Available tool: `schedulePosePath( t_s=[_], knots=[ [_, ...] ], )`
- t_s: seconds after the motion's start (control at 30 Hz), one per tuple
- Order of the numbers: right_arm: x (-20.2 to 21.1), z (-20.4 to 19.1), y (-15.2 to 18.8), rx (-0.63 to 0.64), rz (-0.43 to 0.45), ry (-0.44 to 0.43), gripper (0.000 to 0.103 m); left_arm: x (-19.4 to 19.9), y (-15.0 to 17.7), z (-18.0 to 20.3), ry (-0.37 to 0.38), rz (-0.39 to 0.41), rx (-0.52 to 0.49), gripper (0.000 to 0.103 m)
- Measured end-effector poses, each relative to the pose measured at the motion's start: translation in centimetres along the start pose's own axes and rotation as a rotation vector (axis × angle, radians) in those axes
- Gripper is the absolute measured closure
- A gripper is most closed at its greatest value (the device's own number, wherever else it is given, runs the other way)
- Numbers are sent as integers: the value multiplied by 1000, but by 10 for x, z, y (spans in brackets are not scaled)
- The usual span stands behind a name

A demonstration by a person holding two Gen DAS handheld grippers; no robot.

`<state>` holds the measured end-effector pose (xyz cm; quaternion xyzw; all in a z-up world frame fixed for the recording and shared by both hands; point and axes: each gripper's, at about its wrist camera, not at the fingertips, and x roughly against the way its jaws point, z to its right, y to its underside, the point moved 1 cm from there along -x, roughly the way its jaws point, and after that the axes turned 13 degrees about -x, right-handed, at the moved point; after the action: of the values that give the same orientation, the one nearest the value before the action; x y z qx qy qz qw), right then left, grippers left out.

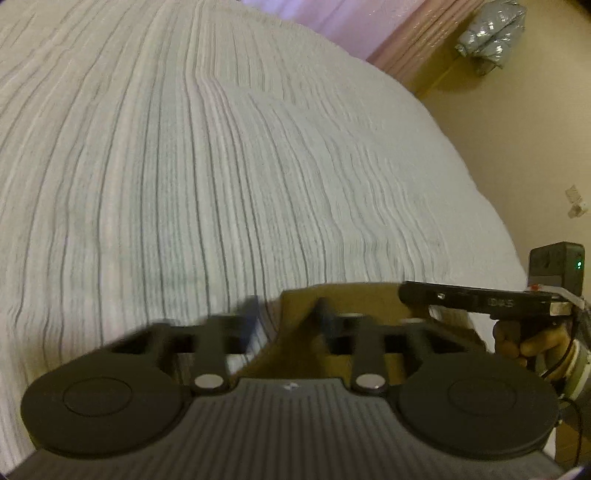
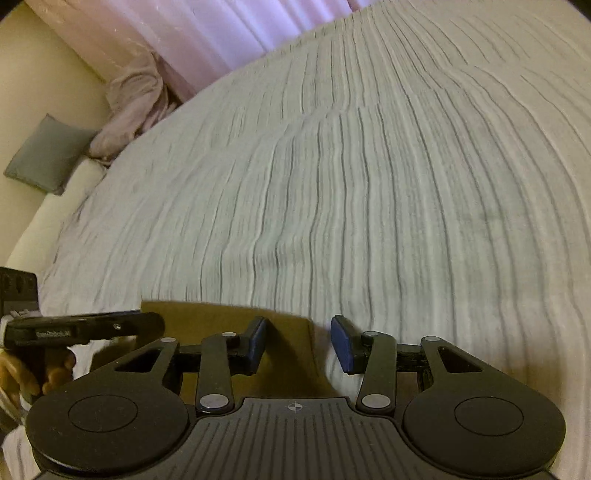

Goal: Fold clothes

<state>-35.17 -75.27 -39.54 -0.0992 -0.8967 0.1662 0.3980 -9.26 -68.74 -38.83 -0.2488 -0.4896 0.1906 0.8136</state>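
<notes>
- Far left, right wrist view: grey cushion [image 2: 48, 155] against the wall, crumpled pinkish bedding [image 2: 133, 99] beside it below the curtain [image 2: 207, 33]; both well apart from the work area.
- Left gripper [image 1: 286, 315]: fingers apart with a moderate gap, nothing between them; blurred, so exact spacing hard to read. Hovering over the near edge of the bed [image 1: 184, 166].
- Between the two grippers: flat tan-brown piece [image 2: 221, 321] lying at the near bed edge, square-cornered; cannot tell whether folded garment or board. Taken as the task's thing, as a judgement only. Long axis apparently running side to side along the bed edge.
- Key relation: brown piece directly under and just ahead of the left fingers [image 1: 255, 314], filling their gap; in the right view its right edge stops between the right fingers, left pad over it, right blue pad [image 2: 341, 341] over bare cover. Left gripper judged nearer its middle, right gripper nearer its right edge.
- Right gripper [image 2: 297, 341]: fingers parted to a moderate gap, holding nothing.
- Open room: striped, wrinkled bed cover wide and bare ahead of both grippers; drop-off at the near edge and on the right side toward the floor [image 1: 517, 140].
- Far right, left wrist view: silvery bag [image 1: 491, 33] on the floor, well clear.
</notes>
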Motion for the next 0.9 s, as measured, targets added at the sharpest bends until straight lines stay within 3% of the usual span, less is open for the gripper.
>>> schedulePosePath(
  t_s=[0.17, 0.3, 0.47, 0.53, 0.6, 0.63, 0.73, 0.8, 0.9],
  knots=[
    [42, -19, 24, 162, 147, -42, 97, 43, 21, 27, 15, 149, -152, 99],
    [81, -39, 74, 383, 238, -44, 97, 80, 57, 61, -6, 233, -278, 98],
    [93, -39, 138, 529, 139, 27, 96, 100, 119, 86, -47, 178, -341, 89],
    [88, -38, 153, 522, 45, 50, 92, 108, 139, 90, -68, 126, -348, 85],
    [91, -39, 157, 489, 11, 81, 72, 111, 148, 95, -73, 112, -348, 85],
    [94, -42, 156, 461, 13, 93, 58, 114, 148, 95, -60, 116, -335, 85],
    [112, -42, 141, 330, 84, 95, 55, 135, 136, 95, 4, 180, -264, 85],
    [118, -46, 130, 255, 146, 79, 55, 137, 121, 93, -4, 245, -237, 85],
    [113, -59, 122, 231, 204, 50, 55, 111, 101, 94, -8, 235, -224, 85]
  ],
)
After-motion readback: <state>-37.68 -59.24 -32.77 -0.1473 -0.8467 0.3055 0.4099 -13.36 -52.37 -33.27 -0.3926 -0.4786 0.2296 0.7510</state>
